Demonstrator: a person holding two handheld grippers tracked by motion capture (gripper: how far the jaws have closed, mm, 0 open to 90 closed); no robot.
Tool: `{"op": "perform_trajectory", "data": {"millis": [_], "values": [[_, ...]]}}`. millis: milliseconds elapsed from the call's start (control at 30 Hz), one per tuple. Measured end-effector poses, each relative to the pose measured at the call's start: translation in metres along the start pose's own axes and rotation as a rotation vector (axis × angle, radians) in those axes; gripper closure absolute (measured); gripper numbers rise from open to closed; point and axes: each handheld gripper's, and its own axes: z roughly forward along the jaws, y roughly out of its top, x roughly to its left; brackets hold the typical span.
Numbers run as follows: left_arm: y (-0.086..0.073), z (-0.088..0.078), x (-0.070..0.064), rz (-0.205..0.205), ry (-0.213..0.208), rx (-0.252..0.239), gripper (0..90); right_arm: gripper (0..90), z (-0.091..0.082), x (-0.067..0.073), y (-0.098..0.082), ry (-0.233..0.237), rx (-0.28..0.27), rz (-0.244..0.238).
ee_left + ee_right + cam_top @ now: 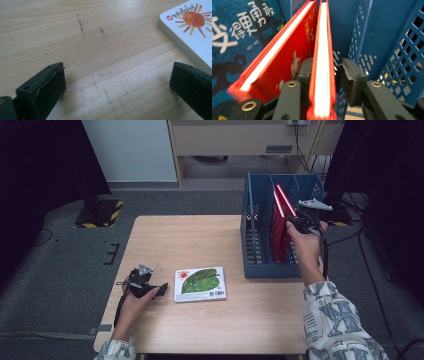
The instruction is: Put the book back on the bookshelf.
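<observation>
Your right gripper spread around red book, upright in blue basket, apparently releasing. Left gripper spread on surface beside leaf book.

- desk: light wood grain, a few dark scuff marks
- basket: blue, lattice of small holes in the walls
- red book: red cover, white page edges
- second red book, at 9 o'clock of it: red cover, white edges, small pictures on the face
- blue book: dark blue, white characters
- flat book: white cover, green leaf, orange-red sun with rays
- hand-held grippers: black jaws, grey top plates
- sleeves: white with blue-grey print
- floor: grey
</observation>
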Motion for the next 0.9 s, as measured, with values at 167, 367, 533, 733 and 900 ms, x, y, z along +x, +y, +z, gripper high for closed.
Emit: {"op": "perform_trajectory", "data": {"millis": [167,367,533,733,900], "values": [[0.0,0.0,0.0,-0.002,0.001,-0.001,0.0,62.6,-0.008,0.0,-0.009,0.009,0.006,-0.007],[0.0,0.0,0.0,-0.001,0.002,-0.001,0.0,63.5,-0.017,0.002,-0.016,0.021,0.008,-0.022],[0.0,0.0,0.0,-0.001,0.002,-0.001,0.0,65.0,-0.022,0.006,-0.019,0.031,0.011,-0.04],[0.0,0.0,0.0,-0.002,0.002,-0.001,0.0,66.2,-0.024,0.007,-0.025,0.039,0.017,-0.041],[0.0,0.0,0.0,-0.002,0.002,-0.001,0.0,66.4,-0.025,0.007,-0.03,0.046,0.023,-0.043]]}}
